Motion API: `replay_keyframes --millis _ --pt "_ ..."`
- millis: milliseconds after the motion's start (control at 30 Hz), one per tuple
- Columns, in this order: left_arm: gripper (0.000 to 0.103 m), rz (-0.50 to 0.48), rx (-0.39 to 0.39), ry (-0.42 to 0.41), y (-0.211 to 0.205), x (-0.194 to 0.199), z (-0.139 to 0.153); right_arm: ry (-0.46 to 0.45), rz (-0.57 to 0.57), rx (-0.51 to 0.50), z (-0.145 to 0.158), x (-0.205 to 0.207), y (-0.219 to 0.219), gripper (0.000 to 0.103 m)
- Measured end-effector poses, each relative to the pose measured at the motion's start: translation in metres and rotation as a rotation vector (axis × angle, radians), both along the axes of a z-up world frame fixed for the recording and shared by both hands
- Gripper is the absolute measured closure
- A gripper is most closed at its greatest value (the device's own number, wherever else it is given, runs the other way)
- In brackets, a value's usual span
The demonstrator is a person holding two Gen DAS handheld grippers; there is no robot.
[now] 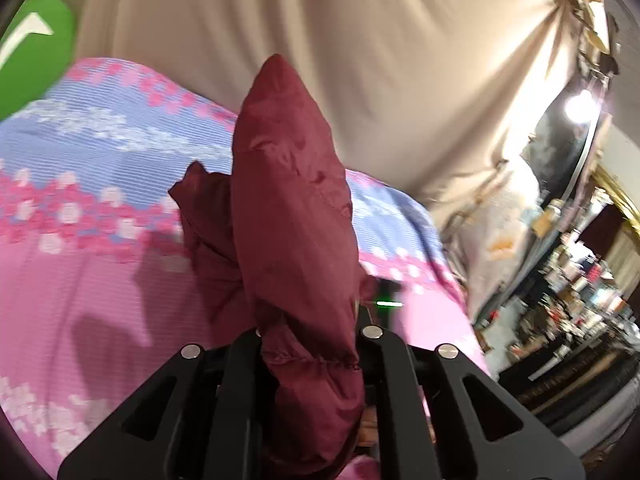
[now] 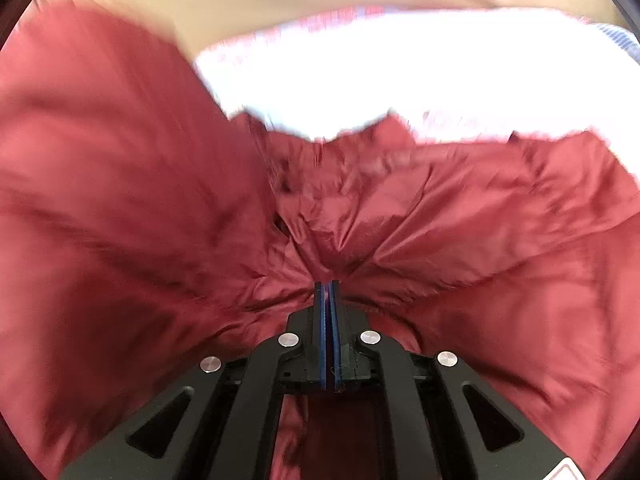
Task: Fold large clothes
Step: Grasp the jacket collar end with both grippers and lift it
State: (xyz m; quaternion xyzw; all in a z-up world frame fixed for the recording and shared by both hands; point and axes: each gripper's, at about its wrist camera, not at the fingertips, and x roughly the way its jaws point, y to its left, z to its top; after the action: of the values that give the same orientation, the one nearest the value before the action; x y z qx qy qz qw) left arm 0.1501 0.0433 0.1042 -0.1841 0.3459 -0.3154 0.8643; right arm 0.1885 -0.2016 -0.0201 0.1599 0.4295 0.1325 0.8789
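A maroon puffy jacket (image 1: 288, 216) is the garment. In the left wrist view a bunched part of it stands up between my left gripper's black fingers and hides the tips; the left gripper (image 1: 312, 344) is shut on it and holds it above the bed. In the right wrist view the jacket (image 2: 400, 216) fills most of the frame, blurred on the left. My right gripper (image 2: 327, 292) has its blue pads pressed together on a fold of the fabric, with creases radiating from the pinch.
A bed with a pink and blue floral sheet (image 1: 88, 208) lies under the jacket. A beige curtain (image 1: 320, 40) hangs behind. A green object (image 1: 36, 52) sits at the far left. Cluttered shelves (image 1: 580, 292) stand at the right.
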Motion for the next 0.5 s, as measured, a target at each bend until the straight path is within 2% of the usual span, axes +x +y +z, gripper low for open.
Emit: replay_keyframes --millis 133,267,433,500 --pt "0.093 0.048 -0.034 0.033 0.018 0.0 -0.009 -0.016 0.093 0.041 0.011 -0.003 0.014 0.096" --pt "0.093 0.042 -0.044 0.04 0.016 -0.004 -0.007 0.09 0.16 0.019 -0.023 0.021 0.049 0.1" --pt "0.093 -0.021 -0.007 0.045 -0.024 -0.001 -0.007 0.118 0.179 0.053 -0.034 0.034 0.061 0.1" --pt "0.093 -0.049 0.0 0.036 -0.044 0.002 -0.005 0.137 0.174 0.1 -0.034 0.035 0.053 0.1"
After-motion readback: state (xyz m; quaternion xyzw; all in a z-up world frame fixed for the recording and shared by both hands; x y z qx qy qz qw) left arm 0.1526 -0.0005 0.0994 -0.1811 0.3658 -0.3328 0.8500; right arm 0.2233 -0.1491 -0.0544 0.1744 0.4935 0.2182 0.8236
